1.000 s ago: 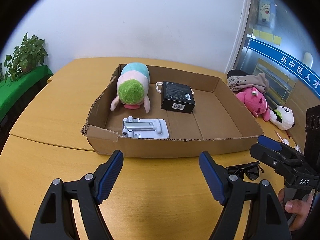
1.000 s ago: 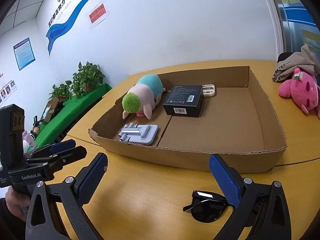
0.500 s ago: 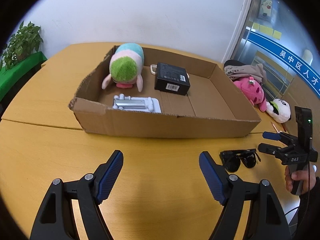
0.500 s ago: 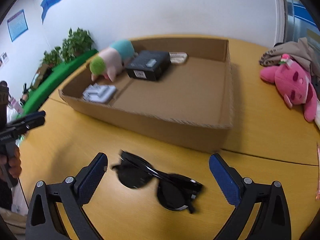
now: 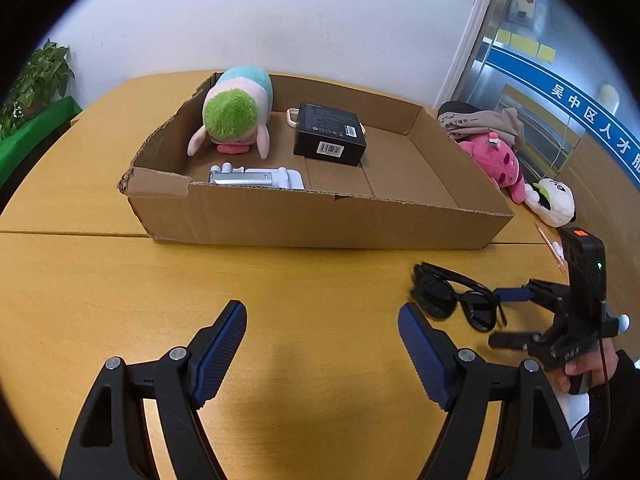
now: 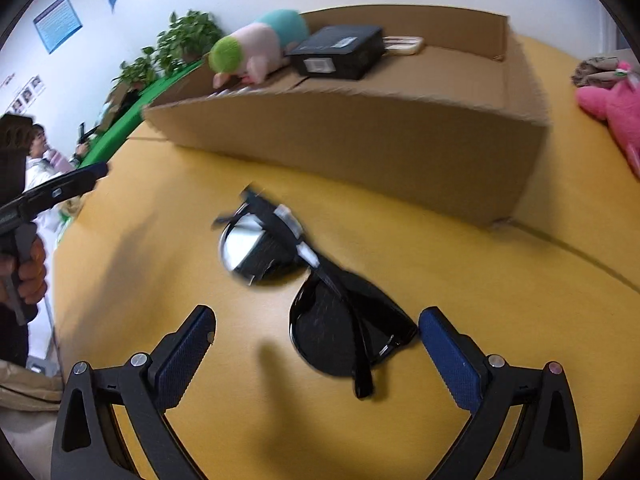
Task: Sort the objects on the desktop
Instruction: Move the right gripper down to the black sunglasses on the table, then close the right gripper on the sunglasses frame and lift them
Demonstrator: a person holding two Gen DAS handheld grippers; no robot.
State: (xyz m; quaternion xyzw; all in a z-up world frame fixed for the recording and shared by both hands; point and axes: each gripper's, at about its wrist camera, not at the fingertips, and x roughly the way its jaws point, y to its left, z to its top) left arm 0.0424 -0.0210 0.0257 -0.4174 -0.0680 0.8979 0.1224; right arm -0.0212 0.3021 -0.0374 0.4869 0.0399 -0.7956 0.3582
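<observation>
Resting on: a yellow wooden worktop (image 5: 100, 280), where every item here sits.
Sunglasses: a black pair (image 6: 316, 288) lies flat on the worktop in front of the cardboard box, lenses dark and one catching a bright reflection (this close view is motion-blurred).
Right claw: the right claw (image 6: 316, 344) is spread wide, low over the worktop, with the nearer lens of the sunglasses between its blue-padded fingers (image 6: 448, 356); that finger is just beside the frame's corner, and I cannot tell whether it touches.
Same claw from the other side: in the left wrist view the right claw (image 5: 500, 316) points at the sunglasses (image 5: 456, 300) from their right, held by a hand (image 5: 584, 372).
Left claw: the left claw (image 5: 320, 344) is also spread wide, hovering above bare worktop and gripping nothing, with the sunglasses just beyond its right finger.
Cardboard box: a shallow, open-topped box (image 5: 320, 220) stands beyond both claws, its near left corner torn.
Inside the box: a plush toy (image 5: 232, 116) with a green face and pink-and-teal body at the back left, a black carton (image 5: 330, 134) with a barcode label beside it, and a silver-grey folding stand (image 5: 256, 178) lying against the near wall.
Right of the box: a pink plush (image 5: 500, 164) and a small panda plush (image 5: 552, 200) lie on the worktop.
</observation>
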